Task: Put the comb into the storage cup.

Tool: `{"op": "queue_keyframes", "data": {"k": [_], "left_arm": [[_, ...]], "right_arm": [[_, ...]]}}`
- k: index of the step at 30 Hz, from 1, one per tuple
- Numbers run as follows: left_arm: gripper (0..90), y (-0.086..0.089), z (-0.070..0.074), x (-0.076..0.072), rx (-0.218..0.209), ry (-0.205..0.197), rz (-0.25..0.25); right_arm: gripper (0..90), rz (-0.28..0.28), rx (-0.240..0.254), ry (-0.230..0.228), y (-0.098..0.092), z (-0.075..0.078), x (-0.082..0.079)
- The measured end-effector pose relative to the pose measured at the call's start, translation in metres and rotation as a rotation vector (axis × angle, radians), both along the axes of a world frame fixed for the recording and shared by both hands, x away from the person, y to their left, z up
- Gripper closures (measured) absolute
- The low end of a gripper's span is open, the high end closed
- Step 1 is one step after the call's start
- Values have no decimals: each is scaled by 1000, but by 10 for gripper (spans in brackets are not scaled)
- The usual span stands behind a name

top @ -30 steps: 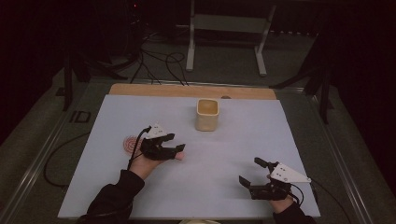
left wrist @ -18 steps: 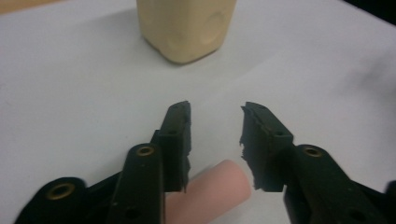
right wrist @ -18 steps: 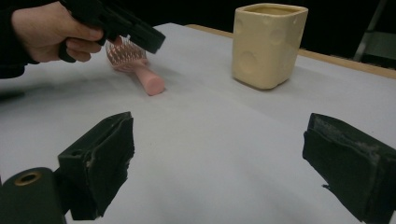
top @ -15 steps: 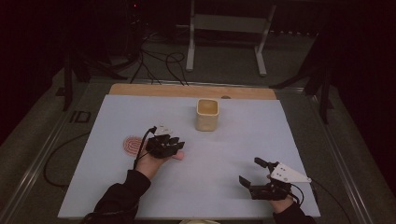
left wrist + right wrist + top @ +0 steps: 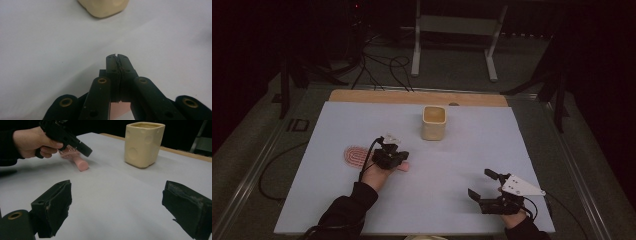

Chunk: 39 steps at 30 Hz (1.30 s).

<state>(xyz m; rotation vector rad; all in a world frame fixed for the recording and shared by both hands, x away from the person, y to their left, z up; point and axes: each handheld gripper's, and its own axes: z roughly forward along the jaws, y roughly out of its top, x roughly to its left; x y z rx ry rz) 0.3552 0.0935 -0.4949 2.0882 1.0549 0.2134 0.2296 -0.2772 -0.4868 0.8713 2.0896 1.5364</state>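
The left gripper (image 5: 398, 158) had just closed its fingers empty above the pink hairbrush (image 5: 357, 156), which lay ungrasped on the bench (image 5: 472, 150); regrasp required. The right gripper (image 5: 486, 186) rested open.

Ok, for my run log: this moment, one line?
left hand-held gripper just closed, empty | above pink plastic hairbrush | right hand-held gripper open

Dim room with dark surroundings; the pale counter (image 5: 462, 165) catches soft overhead light, shadows are faint, and close-up jaws look slightly blurred.
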Motion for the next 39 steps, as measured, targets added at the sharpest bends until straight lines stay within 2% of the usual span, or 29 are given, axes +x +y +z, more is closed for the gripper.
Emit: {"op": "queue_keyframes", "data": {"k": [4, 10, 23, 29, 39], "left_arm": [[900, -3, -3, 1, 15, 21, -14], [900, -6, -5, 2, 41, 28, -25], [900, -8, -6, 4, 56, 54, -20], [900, -9, -11, 4, 70, 82, -15], [900, -7, -10, -7, 67, 95, -28]], "right_arm": [[88, 0, -2, 2, 0, 0, 0], [89, 3, -2, 2, 0, 0, 0], [88, 1, 1, 2, -1, 0, 0], [88, -1, 3, 3, -1, 0, 0], [89, -1, 4, 0, -1, 1, -1]]}}
